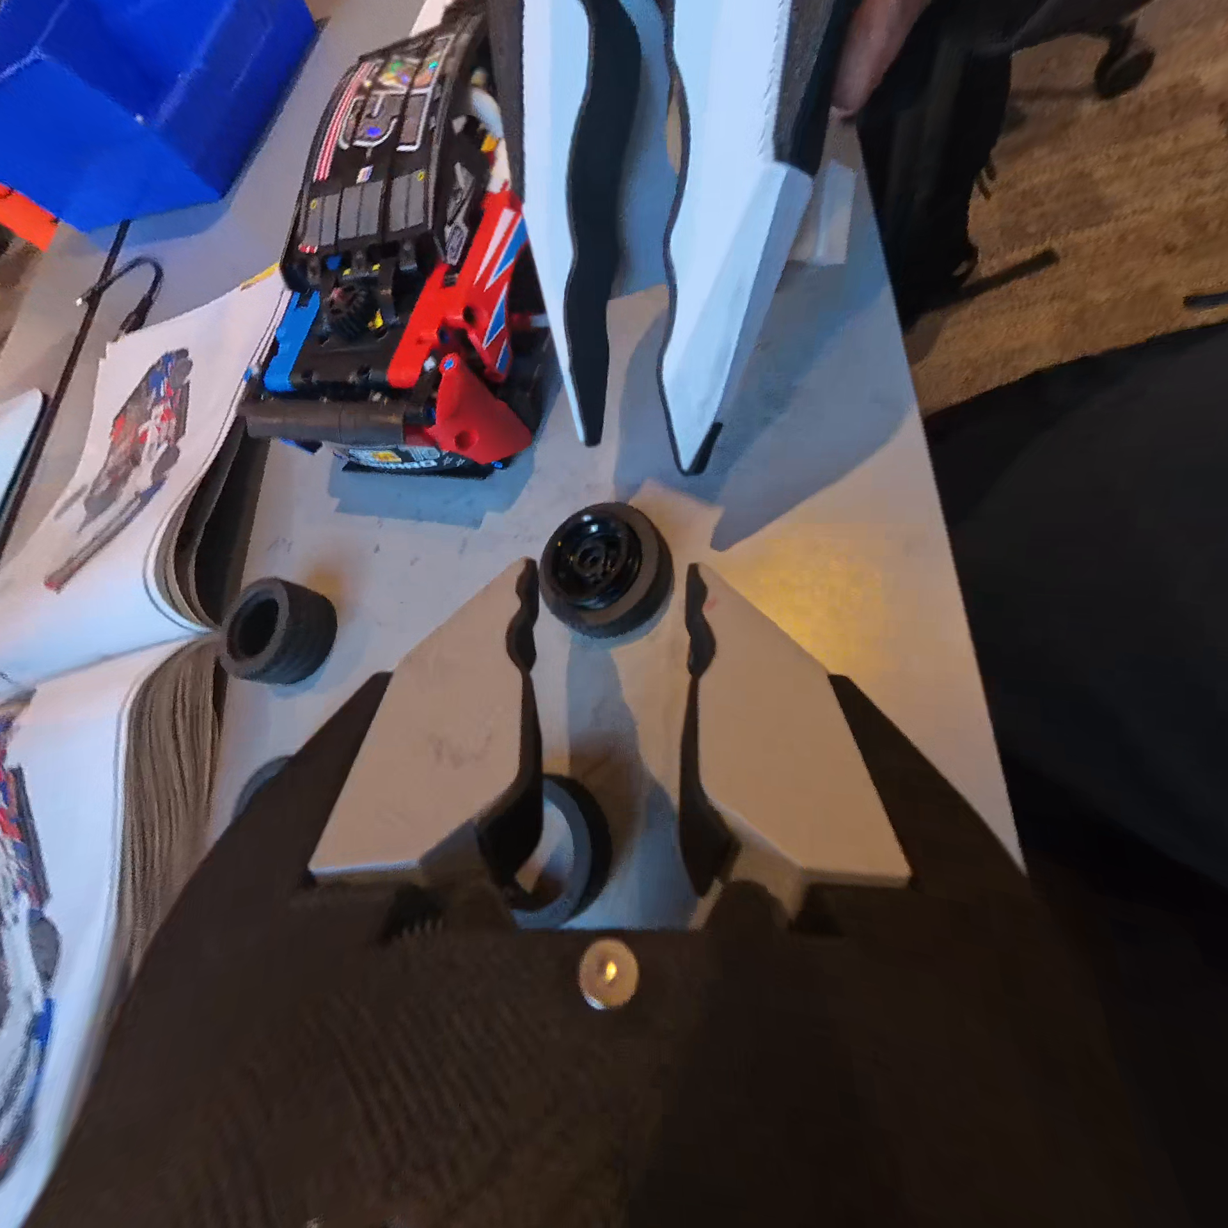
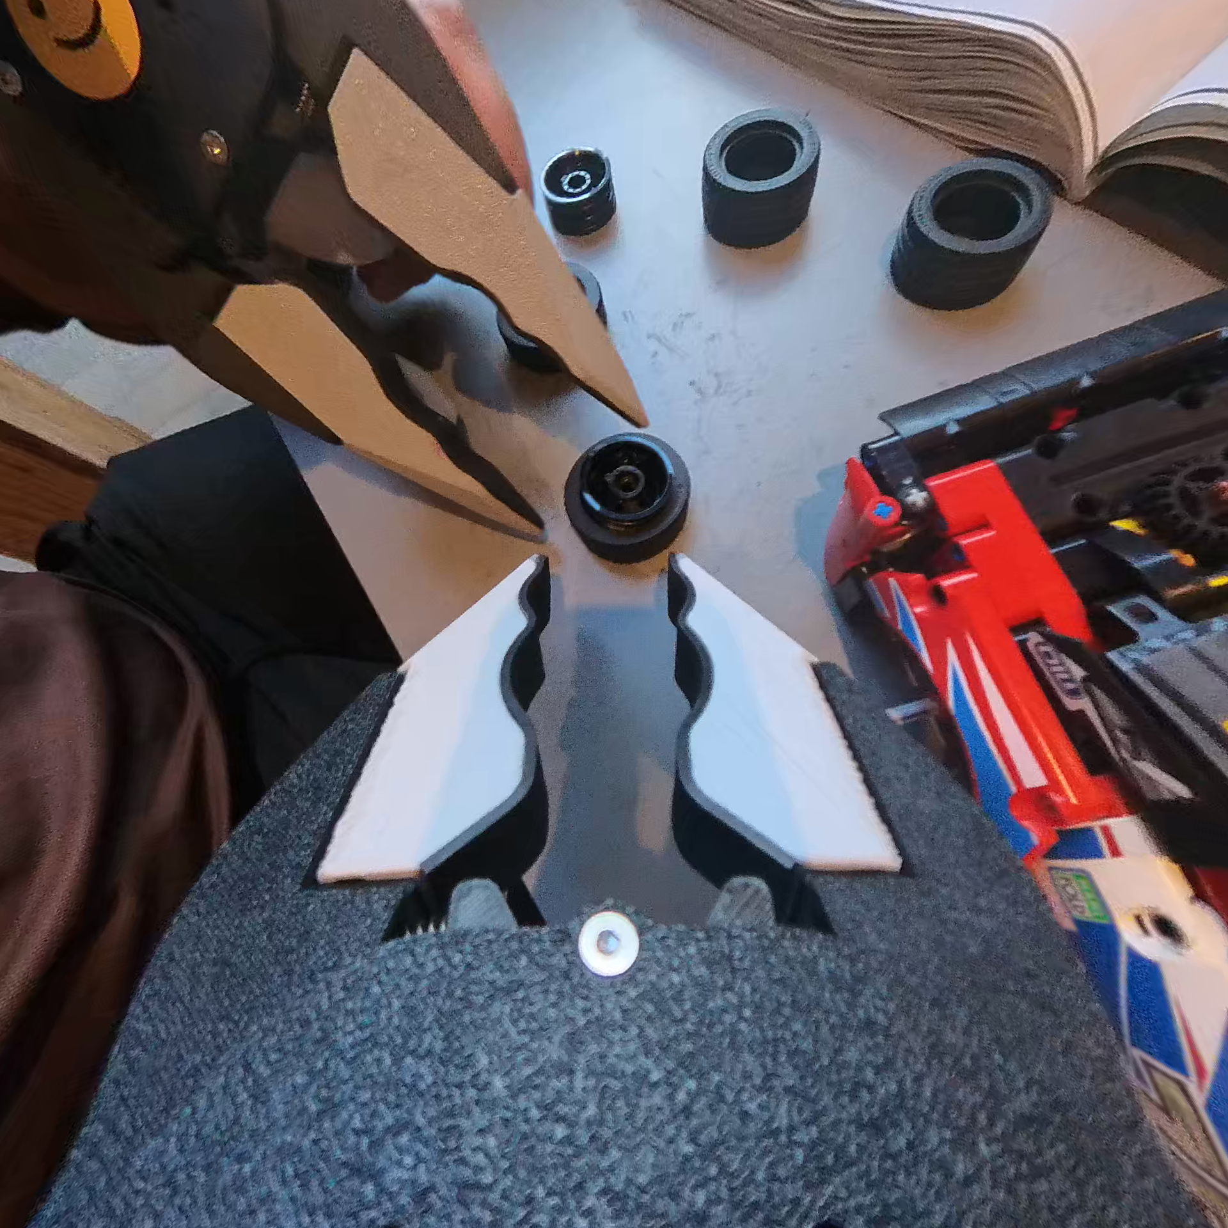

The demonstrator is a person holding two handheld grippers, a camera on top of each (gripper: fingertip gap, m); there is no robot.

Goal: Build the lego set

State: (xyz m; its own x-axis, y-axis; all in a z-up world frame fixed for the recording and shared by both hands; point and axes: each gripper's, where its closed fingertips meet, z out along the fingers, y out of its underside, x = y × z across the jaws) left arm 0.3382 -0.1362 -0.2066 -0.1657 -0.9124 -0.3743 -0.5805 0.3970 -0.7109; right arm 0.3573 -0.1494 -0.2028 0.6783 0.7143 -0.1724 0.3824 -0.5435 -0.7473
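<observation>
A black wheel, a rim inside a tyre, lies flat on the white table. My left gripper is open, its fingertips on either side of the wheel's near edge, not gripping it. My right gripper is open and empty, its tips just short of the wheel from the opposite side. Each gripper shows in the other's view: the right gripper, the left gripper. The red, blue and black lego car lies beside the wheel.
Two loose tyres and a bare rim stand farther off; one tyre lies by the open instruction booklet. Another tyre sits under my left gripper. A blue bin stands behind. The table edge is close. My two grippers' fingertips are within a few centimetres of each other.
</observation>
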